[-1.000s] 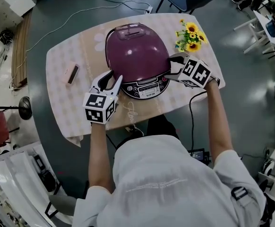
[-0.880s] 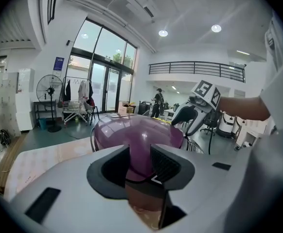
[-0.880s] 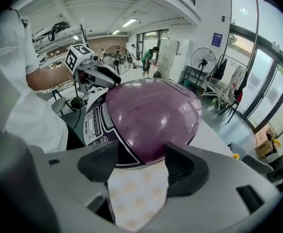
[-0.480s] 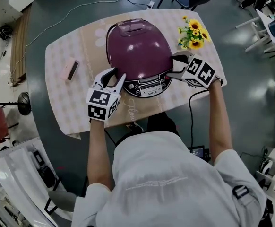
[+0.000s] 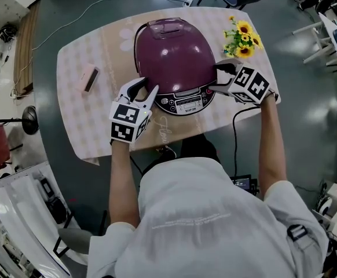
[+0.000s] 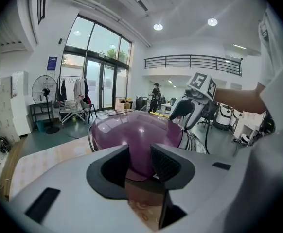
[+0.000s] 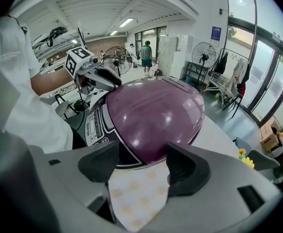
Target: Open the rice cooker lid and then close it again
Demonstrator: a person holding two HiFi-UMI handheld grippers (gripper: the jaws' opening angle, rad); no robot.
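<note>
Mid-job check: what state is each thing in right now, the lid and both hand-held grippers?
Rice cooker lid: closed.
Left hand-held gripper: open, gripping nothing.
Right hand-held gripper: open, gripping nothing.

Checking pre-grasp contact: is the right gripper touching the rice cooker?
Cannot tell. Right gripper view: the open right gripper frames the rice cooker, tips overlapping its edge; no clear gap or contact.
</note>
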